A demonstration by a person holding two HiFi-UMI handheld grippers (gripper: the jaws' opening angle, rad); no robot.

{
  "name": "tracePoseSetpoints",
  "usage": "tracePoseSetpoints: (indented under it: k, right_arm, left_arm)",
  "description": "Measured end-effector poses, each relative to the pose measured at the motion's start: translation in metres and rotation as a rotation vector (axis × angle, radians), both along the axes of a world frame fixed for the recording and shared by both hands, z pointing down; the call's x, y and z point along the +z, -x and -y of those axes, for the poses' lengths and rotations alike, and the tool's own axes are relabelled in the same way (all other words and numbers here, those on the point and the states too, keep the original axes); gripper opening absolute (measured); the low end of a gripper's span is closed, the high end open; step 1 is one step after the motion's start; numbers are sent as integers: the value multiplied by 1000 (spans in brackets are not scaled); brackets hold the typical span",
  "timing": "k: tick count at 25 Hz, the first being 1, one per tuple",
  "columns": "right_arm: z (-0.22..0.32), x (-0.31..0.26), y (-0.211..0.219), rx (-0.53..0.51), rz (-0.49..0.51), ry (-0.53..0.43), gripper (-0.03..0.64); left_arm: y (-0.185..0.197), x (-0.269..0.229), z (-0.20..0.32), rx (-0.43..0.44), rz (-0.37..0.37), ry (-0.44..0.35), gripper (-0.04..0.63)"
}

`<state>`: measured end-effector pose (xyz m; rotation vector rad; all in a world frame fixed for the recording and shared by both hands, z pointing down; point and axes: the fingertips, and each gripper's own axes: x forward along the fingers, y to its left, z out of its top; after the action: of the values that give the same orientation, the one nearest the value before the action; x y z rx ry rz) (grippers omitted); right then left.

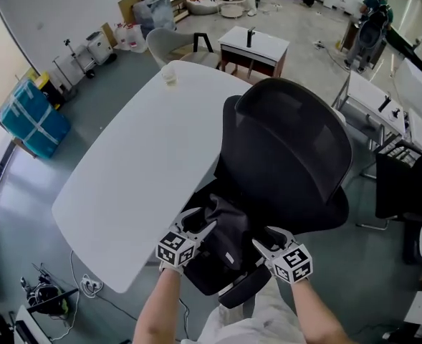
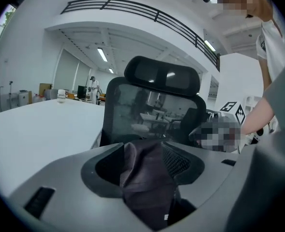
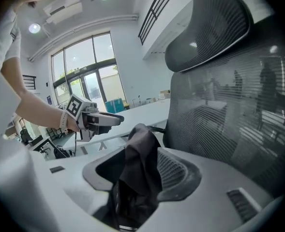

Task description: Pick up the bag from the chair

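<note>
A dark, limp bag [image 1: 223,241] lies on the seat of a black mesh office chair [image 1: 289,149], which is pushed up to the table. My left gripper [image 1: 205,221] reaches the bag from the left and my right gripper [image 1: 263,239] from the right. In the left gripper view the jaws of the left gripper [image 2: 147,170] stand wide apart, with a raised fold of the bag [image 2: 143,190] between them. In the right gripper view the right gripper [image 3: 142,178] is likewise open around the bag [image 3: 138,168], and the left gripper [image 3: 96,120] shows beyond it.
A long white table [image 1: 139,156] with a clear cup [image 1: 169,75] runs left of the chair. Cables and a power strip [image 1: 89,285] lie on the floor below it. Another black chair [image 1: 404,185] stands at right, and a small white desk [image 1: 253,45] behind.
</note>
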<state>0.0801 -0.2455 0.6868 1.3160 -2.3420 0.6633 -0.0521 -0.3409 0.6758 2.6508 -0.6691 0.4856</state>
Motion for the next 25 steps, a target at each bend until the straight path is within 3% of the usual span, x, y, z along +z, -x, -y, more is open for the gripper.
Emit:
tracePoseSetpoints:
  k: [5, 11, 15, 20, 25]
  right_arm:
    - [10, 20, 3, -12, 4, 45, 216]
    - [14, 38, 8, -50, 10, 93, 229]
    - [16, 42, 15, -63, 28, 110, 229]
    - [19, 43, 20, -76, 26, 113, 185]
    - [18, 45, 19, -66, 10, 113, 113]
  left_arm:
    - [-5, 29, 13, 14, 51, 43, 250]
    - [-17, 54, 16, 115, 109, 94, 259]
    - [-21, 61, 13, 134, 109, 119, 256]
    - [-36, 65, 5, 175, 119, 122, 157]
    - [-39, 69, 5, 144, 117, 143, 85]
